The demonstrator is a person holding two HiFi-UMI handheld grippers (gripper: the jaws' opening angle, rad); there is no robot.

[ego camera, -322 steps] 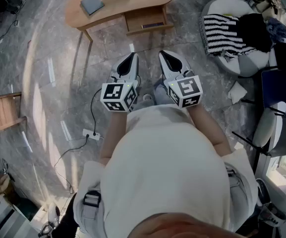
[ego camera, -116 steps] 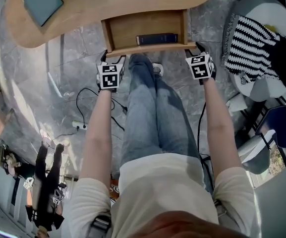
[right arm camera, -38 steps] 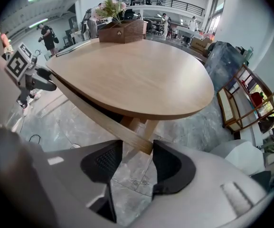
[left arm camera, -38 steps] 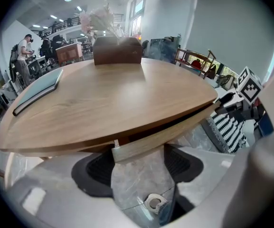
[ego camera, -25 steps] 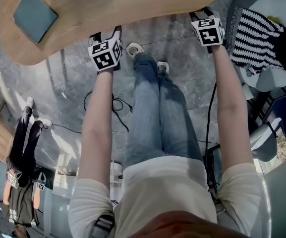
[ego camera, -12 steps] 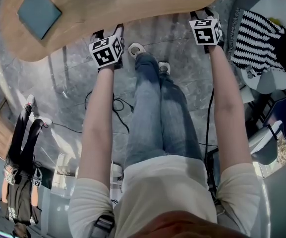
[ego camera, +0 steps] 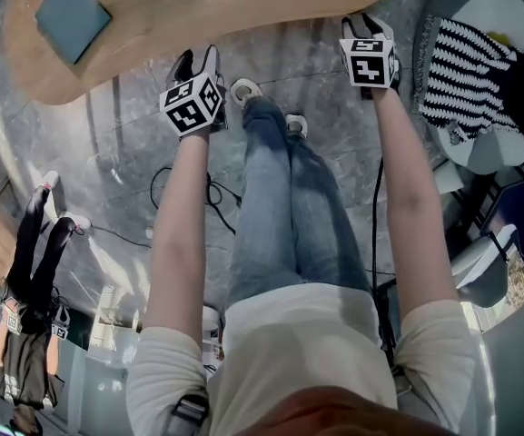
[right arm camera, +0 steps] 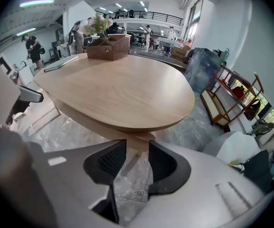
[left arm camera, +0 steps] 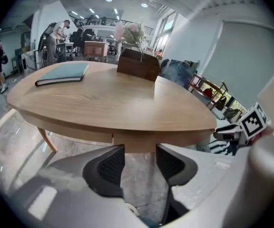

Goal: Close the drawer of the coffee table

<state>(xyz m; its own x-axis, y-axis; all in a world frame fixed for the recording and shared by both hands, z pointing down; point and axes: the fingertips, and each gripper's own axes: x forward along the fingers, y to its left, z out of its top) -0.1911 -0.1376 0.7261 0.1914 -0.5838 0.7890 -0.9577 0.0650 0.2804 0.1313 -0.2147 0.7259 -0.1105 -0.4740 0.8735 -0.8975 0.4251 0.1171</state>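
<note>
In the head view, the drawer that jutted out of the worktop (ego camera: 198,7) toward the person a few seconds ago no longer shows. Only the rounded wooden edge crosses the top of the frame, with the teal book (ego camera: 71,14) at upper left. The left tongs (ego camera: 196,62) and right tongs (ego camera: 363,24) have backed just off that edge. In the left gripper view, the drawer (left arm camera: 137,144) front sits flush under the worktop at centre. The jaws have just been narrowing and stand apart with nothing between them. The right gripper view shows the same: narrowing jaws, parted and empty, short of the worktop. The closing looks finished.
</note>
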